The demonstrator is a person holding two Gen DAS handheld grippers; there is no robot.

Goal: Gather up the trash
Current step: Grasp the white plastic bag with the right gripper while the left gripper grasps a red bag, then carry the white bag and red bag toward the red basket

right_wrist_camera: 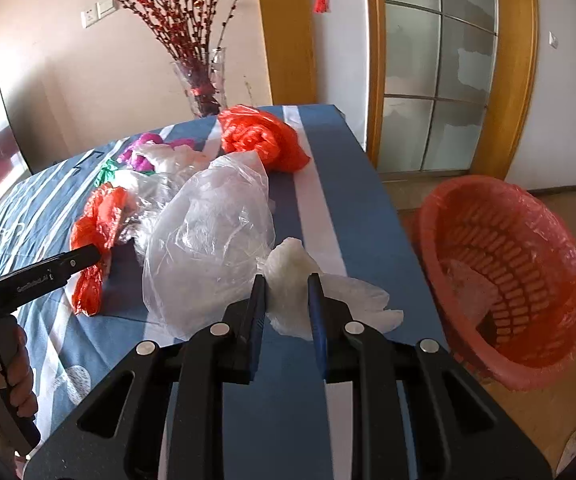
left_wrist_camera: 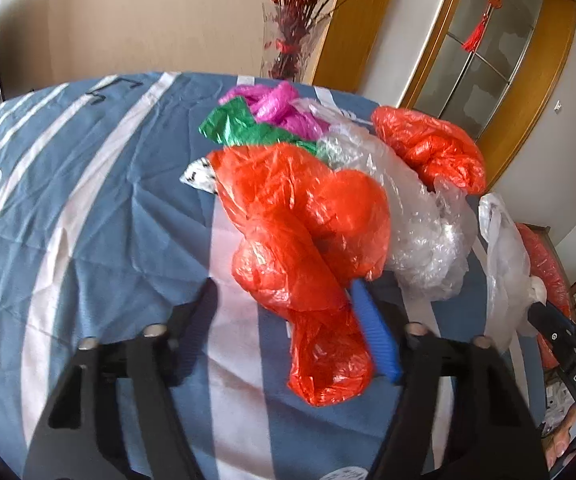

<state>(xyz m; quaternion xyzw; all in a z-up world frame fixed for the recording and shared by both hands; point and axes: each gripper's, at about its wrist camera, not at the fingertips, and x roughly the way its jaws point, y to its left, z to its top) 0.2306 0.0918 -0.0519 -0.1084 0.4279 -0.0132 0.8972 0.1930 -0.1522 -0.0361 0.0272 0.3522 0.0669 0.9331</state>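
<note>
Right tongs (right_wrist_camera: 287, 294) were clamped on a white bag (right_wrist_camera: 208, 240) at the bench (right_wrist_camera: 352, 208) edge, beside the red basket (right_wrist_camera: 504, 276). Left tongs (left_wrist_camera: 284, 304) stood half open around an orange bag (left_wrist_camera: 304, 240), pads not pressing.

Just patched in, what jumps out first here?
A heap of crumpled plastic bags on the striped table: a big orange bag lies between the left gripper's fingers, not yet pinched. The right gripper is shut on a clear bag, with the red basket beside the table.
</note>
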